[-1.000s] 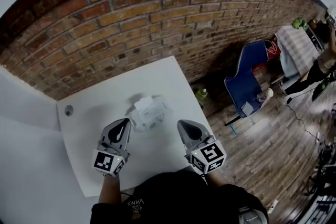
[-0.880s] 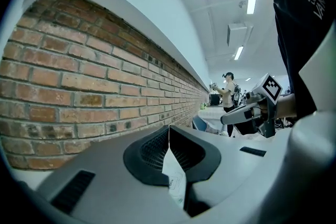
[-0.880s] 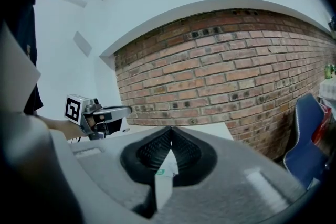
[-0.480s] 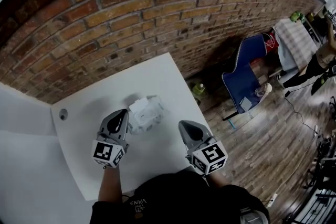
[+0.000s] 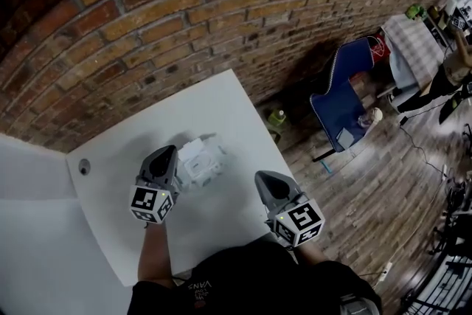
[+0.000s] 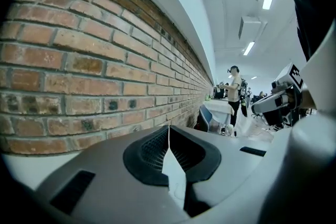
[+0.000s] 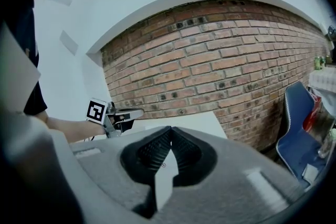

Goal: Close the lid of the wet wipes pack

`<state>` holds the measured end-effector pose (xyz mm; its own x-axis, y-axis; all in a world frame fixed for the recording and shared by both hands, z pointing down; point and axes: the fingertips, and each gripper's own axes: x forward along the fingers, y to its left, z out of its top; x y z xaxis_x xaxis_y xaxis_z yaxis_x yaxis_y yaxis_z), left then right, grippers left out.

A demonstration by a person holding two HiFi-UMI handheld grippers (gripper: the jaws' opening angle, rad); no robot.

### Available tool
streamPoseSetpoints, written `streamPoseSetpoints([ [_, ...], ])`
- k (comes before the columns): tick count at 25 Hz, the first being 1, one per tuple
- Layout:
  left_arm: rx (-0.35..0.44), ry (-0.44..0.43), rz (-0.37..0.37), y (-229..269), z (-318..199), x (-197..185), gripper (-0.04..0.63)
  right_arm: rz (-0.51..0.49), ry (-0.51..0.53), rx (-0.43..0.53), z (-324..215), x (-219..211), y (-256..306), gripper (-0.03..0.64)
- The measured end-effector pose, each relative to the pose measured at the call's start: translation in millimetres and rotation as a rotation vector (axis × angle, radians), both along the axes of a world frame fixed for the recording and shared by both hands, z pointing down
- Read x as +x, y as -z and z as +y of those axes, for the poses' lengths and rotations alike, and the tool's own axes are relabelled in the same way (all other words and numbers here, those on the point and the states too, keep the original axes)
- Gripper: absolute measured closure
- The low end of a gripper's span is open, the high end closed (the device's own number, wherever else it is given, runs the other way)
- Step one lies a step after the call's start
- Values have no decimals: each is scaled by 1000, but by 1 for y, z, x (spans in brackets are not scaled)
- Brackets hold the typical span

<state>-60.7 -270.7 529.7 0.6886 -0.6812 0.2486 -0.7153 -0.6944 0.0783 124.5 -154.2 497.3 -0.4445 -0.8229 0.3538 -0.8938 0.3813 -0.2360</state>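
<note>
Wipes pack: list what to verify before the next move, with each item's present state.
1. Left claw shut, nothing between the jaws: ok.
2. Right claw shut, nothing between the jaws: ok.
3. Pack lying on the table, nothing on top of it: ok.
4. Left claw at the pack's left side: ok. Whether it touches: cannot tell.
5. Right claw at the pack: not ok; it is apart, nearer the table's front edge.
6. Pack open or closed: cannot tell; too small in the head view, outside both gripper views.
</note>
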Motion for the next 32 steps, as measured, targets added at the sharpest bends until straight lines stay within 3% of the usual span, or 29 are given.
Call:
streamPoseSetpoints([
  [9, -121, 53, -28, -42, -23, -8, 583, -5, -29, -15, 2, 13, -9, 620],
  [16, -247, 60, 5, -67, -29, -6, 583, 14, -44, -24, 4, 21, -14, 620],
  [32, -311, -32, 45, -60, -7, 11, 583, 4, -44, -13, 7, 20, -11, 620],
])
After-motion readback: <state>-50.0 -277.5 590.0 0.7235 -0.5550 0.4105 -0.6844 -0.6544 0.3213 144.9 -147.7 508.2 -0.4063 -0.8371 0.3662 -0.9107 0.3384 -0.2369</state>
